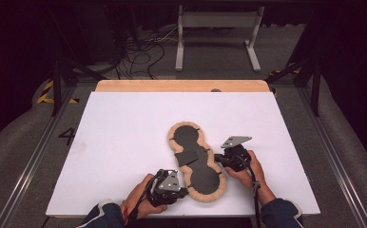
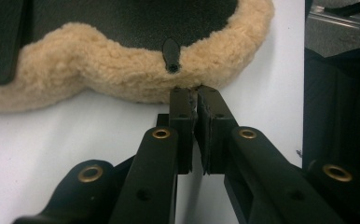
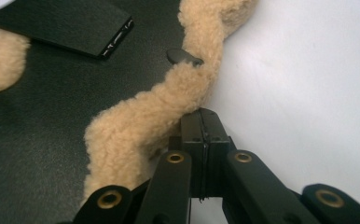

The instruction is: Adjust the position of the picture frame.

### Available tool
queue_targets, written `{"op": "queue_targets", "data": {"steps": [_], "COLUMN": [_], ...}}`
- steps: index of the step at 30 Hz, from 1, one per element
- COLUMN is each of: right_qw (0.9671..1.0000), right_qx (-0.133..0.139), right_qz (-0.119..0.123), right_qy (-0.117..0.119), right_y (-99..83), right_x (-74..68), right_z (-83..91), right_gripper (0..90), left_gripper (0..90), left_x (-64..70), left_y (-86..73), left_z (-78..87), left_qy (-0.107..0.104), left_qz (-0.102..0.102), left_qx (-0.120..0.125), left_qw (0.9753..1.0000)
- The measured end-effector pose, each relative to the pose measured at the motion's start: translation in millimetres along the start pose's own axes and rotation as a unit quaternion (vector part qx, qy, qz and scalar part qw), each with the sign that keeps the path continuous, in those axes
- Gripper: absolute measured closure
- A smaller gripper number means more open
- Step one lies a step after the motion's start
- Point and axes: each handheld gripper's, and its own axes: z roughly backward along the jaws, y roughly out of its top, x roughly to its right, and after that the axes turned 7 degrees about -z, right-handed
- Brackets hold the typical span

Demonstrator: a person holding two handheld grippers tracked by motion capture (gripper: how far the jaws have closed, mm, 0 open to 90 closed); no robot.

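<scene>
Sheepskin pad point(image 1: 197, 161), black underside up, tan fleece rim all round, lying lower centre of the high view on the white table point(image 1: 124, 142). Left gripper point(image 1: 184, 192) at the pad's lower-left edge, jaws pressed together, tips touching fleece point(image 2: 136, 70); whether any fleece is pinched, impossible to tell. Right gripper point(image 1: 217, 163) at the pad's right edge, clenched, tips against fleece point(image 3: 141, 121). Loose black flap point(image 1: 186, 156) on the pad's middle.

Surface and material check

I see a pad point(image 1: 197, 161) with matt black leather-like face and woolly tan fleece rim point(image 2: 122, 70); table sheet point(image 1: 124, 142) smooth white, wooden edge point(image 1: 181, 86) behind.
</scene>
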Motion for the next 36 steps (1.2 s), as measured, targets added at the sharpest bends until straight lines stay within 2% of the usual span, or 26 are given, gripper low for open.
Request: {"op": "queue_targets", "data": {"steps": [3,9,13,16,23,24,26,29,31,32,33,34,36], "right_qw": [0.9999,0.9997,0.9996,0.9998,0.9997,0.9996,0.999,0.9985,0.9981,0.9979,0.9979,0.9975,0.9971], "right_qx": [-0.005,-0.002,-0.007,-0.005,-0.003,0.002,0.017,0.046,0.058,0.063,0.063,0.07,0.075], "right_qz": [0.009,0.017,0.023,0.015,0.025,0.029,0.034,0.021,0.014,0.012,0.012,0.001,-0.006], "right_qy": [0.002,0.016,0.012,0.015,0.003,-0.007,-0.023,-0.022,-0.013,-0.011,-0.011,0.0,0.006], "right_y": [6.8,17.8,24.5,25.4,26.3,26.7,26.9,22.4,14.4,10.1,10.1,2.7,-8.6], "right_x": [-2.6,-6.2,-12.7,-12.2,-13.4,-14.9,-16.3,-14.7,-14.5,-14.9,-14.9,-14.6,-16.0], "right_z": [-5.3,-16.7,-22.0,-23.7,-22.0,-17.7,-7.5,12.5,27.5,33.7,33.7,41.8,50.9], "right_gripper": [90.0,90.0,90.0,90.0,90.0,90.0,90.0,90.0,90.0,90.0,90.0,90.0,90.0], "left_gripper": [86.4,87.5,88.6,89.1,89.2,89.1,87.2,86.0,86.3,86.3,86.2,86.2,85.9], "left_x": [1.4,4.3,6.3,6.0,4.7,5.2,4.7,7.0,5.3,3.5,3.5,1.6,-4.7], "left_y": [-0.4,1.1,3.1,4.5,5.4,4.8,3.7,0.1,-3.2,-6.6,-6.6,-9.6,-18.3], "left_z": [-0.7,-1.5,-2.8,-4.3,-6.0,-6.2,-5.2,-0.8,6.3,13.1,13.1,18.5,31.8], "left_qy": [0.002,0.01,0.013,0.012,0.009,0.007,0.003,0.0,0.0,0.006,0.006,0.009,0.027], "left_qz": [0.005,-0.003,-0.002,0.001,-0.004,0.0,-0.01,-0.019,-0.026,-0.022,-0.022,-0.02,-0.009], "left_qx": [0.005,0.002,-0.001,0.0,0.003,0.008,0.009,0.013,0.015,0.021,0.021,0.023,0.031], "left_qw": [1.0,0.9999,0.9999,0.9999,0.9999,0.9999,0.9999,0.9997,0.9995,0.9995,0.9995,0.9995,0.9991]}}
